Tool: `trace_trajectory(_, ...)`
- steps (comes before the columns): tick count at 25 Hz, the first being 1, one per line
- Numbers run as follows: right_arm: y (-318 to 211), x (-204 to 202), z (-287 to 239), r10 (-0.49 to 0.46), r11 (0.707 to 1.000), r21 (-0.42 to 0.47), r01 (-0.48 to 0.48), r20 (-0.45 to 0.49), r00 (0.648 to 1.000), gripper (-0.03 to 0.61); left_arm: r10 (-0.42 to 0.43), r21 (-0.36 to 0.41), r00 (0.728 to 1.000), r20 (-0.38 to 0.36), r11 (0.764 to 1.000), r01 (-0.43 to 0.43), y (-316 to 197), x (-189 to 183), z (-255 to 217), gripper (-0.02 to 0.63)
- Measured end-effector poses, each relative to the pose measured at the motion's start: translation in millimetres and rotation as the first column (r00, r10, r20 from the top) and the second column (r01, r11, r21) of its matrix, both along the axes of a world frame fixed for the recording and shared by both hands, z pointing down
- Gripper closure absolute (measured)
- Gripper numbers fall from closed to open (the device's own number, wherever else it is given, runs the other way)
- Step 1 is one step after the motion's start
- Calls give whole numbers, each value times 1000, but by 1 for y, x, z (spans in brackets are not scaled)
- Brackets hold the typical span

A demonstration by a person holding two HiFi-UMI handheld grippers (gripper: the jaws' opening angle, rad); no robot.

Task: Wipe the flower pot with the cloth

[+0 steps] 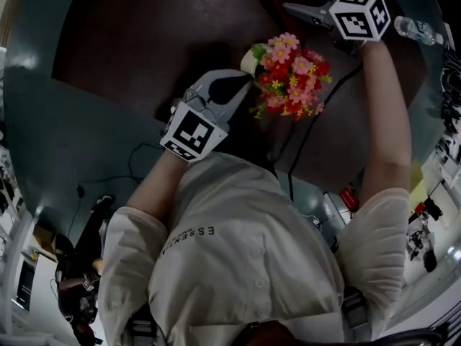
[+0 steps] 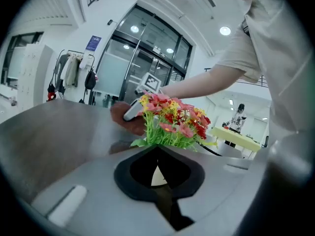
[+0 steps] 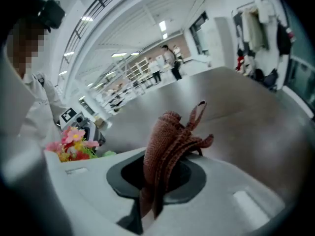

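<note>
Seen from the head view, a person holds 2 grippers over a dark brown counter (image 1: 144, 42). The left gripper (image 1: 241, 83) has its jaws pressed together, pinching the rim of a small cream flower pot (image 1: 249, 61) near the middle of the frame. Pink, red and yellow artificial flowers (image 1: 292, 74) spill from the pot toward 4 o'clock, so its long axis runs from 10 to 4 o'clock. No view shows whether the pot touches the counter.

The right gripper (image 1: 295, 7) sits at 1 o'clock. Its jaws are clamped on a rust-brown knitted cloth (image 3: 170, 141), which stands up in folds. The pot lies at 7 o'clock from these jaws, near but apart. In the right gripper view the flowers sit far off at 9 o'clock, so the cloth probably has to swing that way to reach the pot's wall.
</note>
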State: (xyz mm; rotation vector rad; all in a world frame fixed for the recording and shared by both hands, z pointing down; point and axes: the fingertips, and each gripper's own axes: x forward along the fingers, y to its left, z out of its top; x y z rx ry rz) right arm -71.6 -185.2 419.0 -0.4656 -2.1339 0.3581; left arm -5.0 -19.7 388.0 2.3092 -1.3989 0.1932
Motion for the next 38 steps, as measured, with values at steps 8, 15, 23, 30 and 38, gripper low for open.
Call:
trace_trajectory(8,-14,179,-39,768,618,123,-776,118,630,528,222,32,973,62,974,-224,-11,-36,-4,417)
trace_trajectory(15,69,250,-18,881,459,60,-887,96,462,528,690,36,702,177,709,-705,-14,14,27,28)
trace_trajectory(23,103,249,-13,912,389,18,-921,133,388,528,757,105,617,213,610,-785,-18,56,54,34)
trace_trajectory(30,111,255,-20,907,376,22,-926,199,372,528,726,62,643,242,650,-758,-29,77,60,78)
trace_trajectory(38,128,292,-19,893,410,55,-910,177,413,528,602,147,793,93,780,-609,-39,93,20,72)
